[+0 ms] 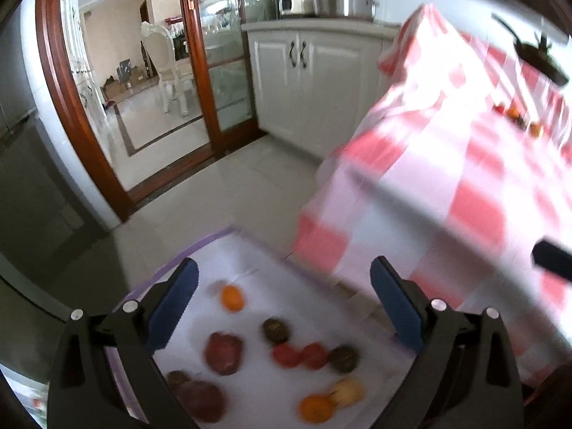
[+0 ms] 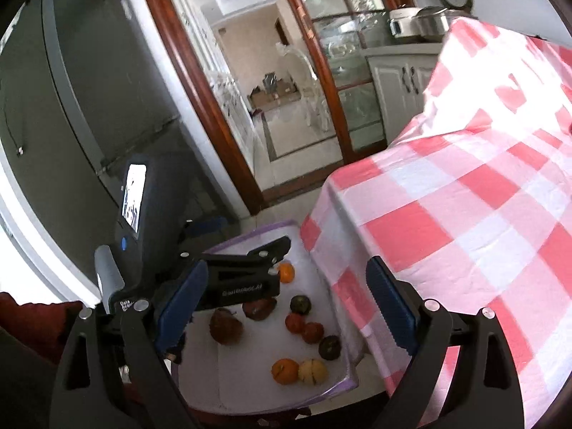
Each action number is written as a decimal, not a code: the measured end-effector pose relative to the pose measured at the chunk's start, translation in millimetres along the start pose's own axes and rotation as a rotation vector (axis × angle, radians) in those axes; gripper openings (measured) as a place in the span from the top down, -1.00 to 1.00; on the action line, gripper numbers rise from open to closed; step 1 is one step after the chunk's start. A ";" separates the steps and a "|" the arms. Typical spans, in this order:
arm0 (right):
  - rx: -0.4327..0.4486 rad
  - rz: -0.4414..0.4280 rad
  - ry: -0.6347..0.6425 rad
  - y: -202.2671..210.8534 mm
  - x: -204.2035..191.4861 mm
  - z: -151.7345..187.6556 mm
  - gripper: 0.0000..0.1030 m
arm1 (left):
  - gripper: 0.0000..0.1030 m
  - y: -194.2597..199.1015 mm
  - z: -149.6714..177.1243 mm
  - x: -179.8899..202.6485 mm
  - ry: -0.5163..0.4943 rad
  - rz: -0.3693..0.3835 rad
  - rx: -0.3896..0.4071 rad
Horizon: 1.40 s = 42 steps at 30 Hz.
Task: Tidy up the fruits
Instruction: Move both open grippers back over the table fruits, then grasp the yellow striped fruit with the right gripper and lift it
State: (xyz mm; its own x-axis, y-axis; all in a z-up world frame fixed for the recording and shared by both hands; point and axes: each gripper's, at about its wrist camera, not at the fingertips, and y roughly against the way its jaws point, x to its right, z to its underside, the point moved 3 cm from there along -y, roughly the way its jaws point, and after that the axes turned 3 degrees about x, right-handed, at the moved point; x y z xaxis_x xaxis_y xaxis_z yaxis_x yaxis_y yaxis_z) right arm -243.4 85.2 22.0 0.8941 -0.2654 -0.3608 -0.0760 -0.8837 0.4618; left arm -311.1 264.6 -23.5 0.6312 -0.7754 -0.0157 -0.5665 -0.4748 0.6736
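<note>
A white bin with a purple rim [image 1: 200,246] stands on the floor beside the table and holds several fruits: oranges [image 1: 232,297], red tomatoes [image 1: 286,354], dark round fruits [image 1: 276,329] and large dark red fruits [image 1: 223,353]. My left gripper [image 1: 284,304] is open and empty above the bin. My right gripper [image 2: 286,307] is open and empty, also above the bin [image 2: 271,230]. The left gripper's body [image 2: 243,279] shows in the right wrist view over the bin's far side. More small fruits [image 1: 514,114] lie far off on the tablecloth.
A table with a red and white checked cloth [image 1: 464,178] fills the right. A dark fridge [image 2: 71,107] stands on the left. White cabinets [image 1: 311,71] with cookers on top and a wooden glass door [image 1: 200,71] are behind. A dark tool [image 1: 540,59] lies on the table.
</note>
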 end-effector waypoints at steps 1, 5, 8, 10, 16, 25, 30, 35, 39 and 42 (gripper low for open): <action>0.023 0.008 -0.011 7.1 4.8 -3.5 -0.71 | -0.91 1.4 -7.7 8.2 0.018 0.023 0.017; 0.100 0.069 -0.065 33.9 31.3 -14.3 -0.71 | -0.96 2.3 -33.6 49.2 0.001 0.094 0.071; 0.162 0.117 -0.147 58.2 61.8 -22.3 -0.71 | -0.96 1.8 -54.3 92.3 -0.058 0.152 0.097; 0.206 0.148 -0.220 76.9 84.6 -26.9 -0.71 | -0.96 0.1 -70.5 128.4 -0.086 0.213 0.099; 0.327 0.330 -0.366 138.7 149.0 -43.0 -0.71 | -0.97 -30.3 -111.1 228.4 -0.133 0.373 0.038; 0.260 0.760 -0.562 182.4 292.3 -57.5 -0.71 | -0.96 -119.5 -148.6 367.8 -0.044 0.565 -0.189; 0.196 0.862 -0.521 170.3 381.6 -78.3 -0.71 | -0.96 -121.7 -149.8 384.8 -0.029 0.661 -0.130; 0.134 0.884 -0.441 136.8 444.3 -103.9 -0.66 | -0.96 -115.6 -150.2 387.5 -0.043 0.674 -0.087; 0.072 0.896 -0.390 114.2 471.0 -122.7 -0.51 | -0.96 -113.7 -151.6 384.1 -0.027 0.669 -0.076; 0.004 0.909 -0.385 101.3 490.1 -129.4 -0.33 | -0.96 -112.8 -152.2 384.2 -0.027 0.669 -0.075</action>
State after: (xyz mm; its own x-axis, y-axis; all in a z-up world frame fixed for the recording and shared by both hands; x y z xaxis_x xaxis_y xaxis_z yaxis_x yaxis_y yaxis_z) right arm 244.3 -84.5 -3.2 0.2905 -0.9506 -0.1093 -0.6648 -0.2827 0.6914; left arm 76.0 83.6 7.0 0.1431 -0.9032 0.4046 -0.7918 0.1407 0.5943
